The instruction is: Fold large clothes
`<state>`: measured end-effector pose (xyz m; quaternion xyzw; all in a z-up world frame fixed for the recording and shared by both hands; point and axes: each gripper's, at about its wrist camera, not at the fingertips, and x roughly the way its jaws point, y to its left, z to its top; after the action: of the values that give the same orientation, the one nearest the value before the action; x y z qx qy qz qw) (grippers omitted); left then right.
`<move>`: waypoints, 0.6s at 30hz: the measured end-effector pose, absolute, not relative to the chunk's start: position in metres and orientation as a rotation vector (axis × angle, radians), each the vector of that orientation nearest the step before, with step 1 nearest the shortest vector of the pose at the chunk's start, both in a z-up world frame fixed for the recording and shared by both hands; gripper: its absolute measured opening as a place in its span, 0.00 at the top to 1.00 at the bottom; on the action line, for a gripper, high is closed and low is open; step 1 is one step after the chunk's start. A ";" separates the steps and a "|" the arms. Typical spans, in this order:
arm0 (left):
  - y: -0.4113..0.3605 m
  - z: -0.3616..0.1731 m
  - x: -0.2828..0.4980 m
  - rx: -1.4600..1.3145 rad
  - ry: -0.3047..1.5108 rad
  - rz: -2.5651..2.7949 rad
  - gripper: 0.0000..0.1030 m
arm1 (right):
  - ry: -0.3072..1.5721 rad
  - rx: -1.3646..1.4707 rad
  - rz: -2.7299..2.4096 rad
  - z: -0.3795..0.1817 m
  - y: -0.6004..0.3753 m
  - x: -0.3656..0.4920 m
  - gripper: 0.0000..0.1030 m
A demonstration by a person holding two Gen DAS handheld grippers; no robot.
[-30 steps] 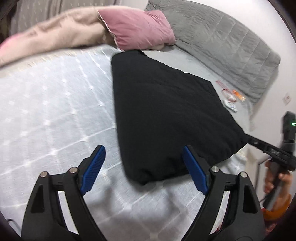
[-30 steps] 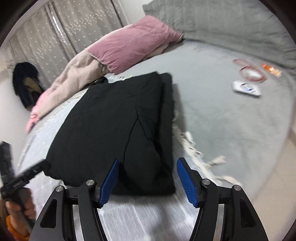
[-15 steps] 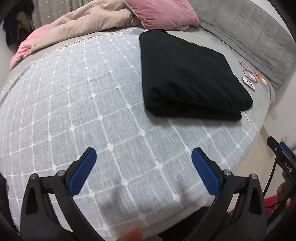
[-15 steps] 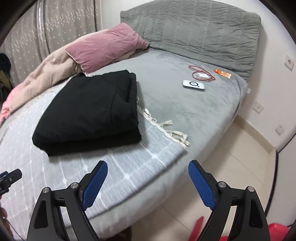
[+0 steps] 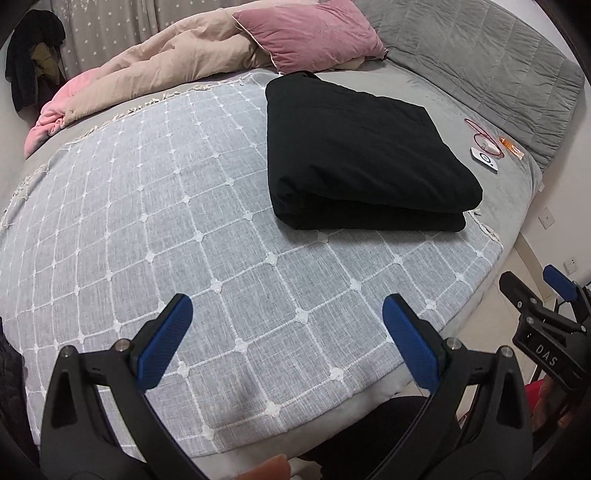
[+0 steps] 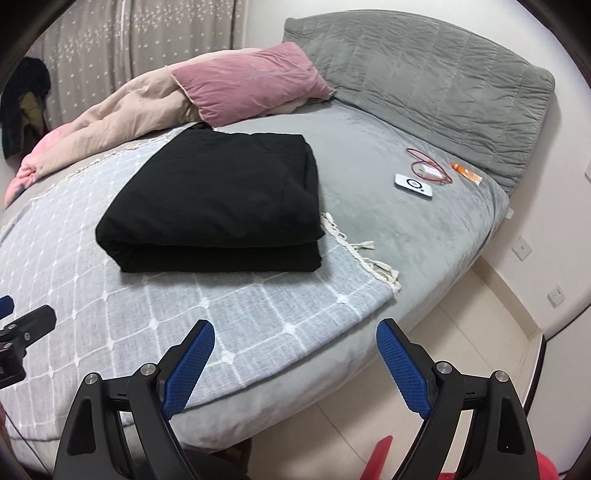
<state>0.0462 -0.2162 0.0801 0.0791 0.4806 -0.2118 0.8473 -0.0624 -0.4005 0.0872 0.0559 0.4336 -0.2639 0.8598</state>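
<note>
Garment folded into a neat black stack on blanket; left gripper and right gripper both released, empty, well apart from it. Task looks finished.

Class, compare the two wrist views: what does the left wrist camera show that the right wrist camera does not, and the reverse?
Left wrist only: the far left stretch of the checked blanket.

Right wrist only: the blanket's tasselled fringe, laid out plainly, and the floor beside the bed.

Both: the folded black garment, the pink pillow, the white device, and the open left gripper and right gripper, neither touching the garment.
</note>
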 end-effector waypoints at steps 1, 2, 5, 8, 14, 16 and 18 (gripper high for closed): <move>-0.216 0.081 0.045 0.167 1.014 -0.449 0.01 | 0.909 0.117 -0.551 0.088 -0.399 -0.063 0.12; -0.216 0.081 0.045 0.167 1.015 -0.451 0.01 | 0.908 0.116 -0.549 0.088 -0.399 -0.063 0.12; -0.216 0.082 0.042 0.164 1.015 -0.459 0.01 | 0.908 0.121 -0.545 0.088 -0.398 -0.063 0.12; -0.217 0.083 0.040 0.165 1.016 -0.464 0.01 | 0.908 0.133 -0.543 0.088 -0.399 -0.064 0.12; -0.217 0.083 0.038 0.157 1.025 -0.474 0.01 | 0.909 0.140 -0.541 0.088 -0.398 -0.064 0.12; -0.217 0.082 0.037 0.158 1.031 -0.478 0.01 | 0.908 0.140 -0.542 0.088 -0.396 -0.064 0.12; -0.217 0.081 0.037 0.161 1.033 -0.479 0.01 | 0.909 0.139 -0.543 0.088 -0.395 -0.064 0.12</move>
<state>0.0367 -0.2172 0.0814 0.0762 0.4885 -0.2264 0.8392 -0.0644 -0.3950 0.0881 0.0665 0.4333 -0.2587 0.8607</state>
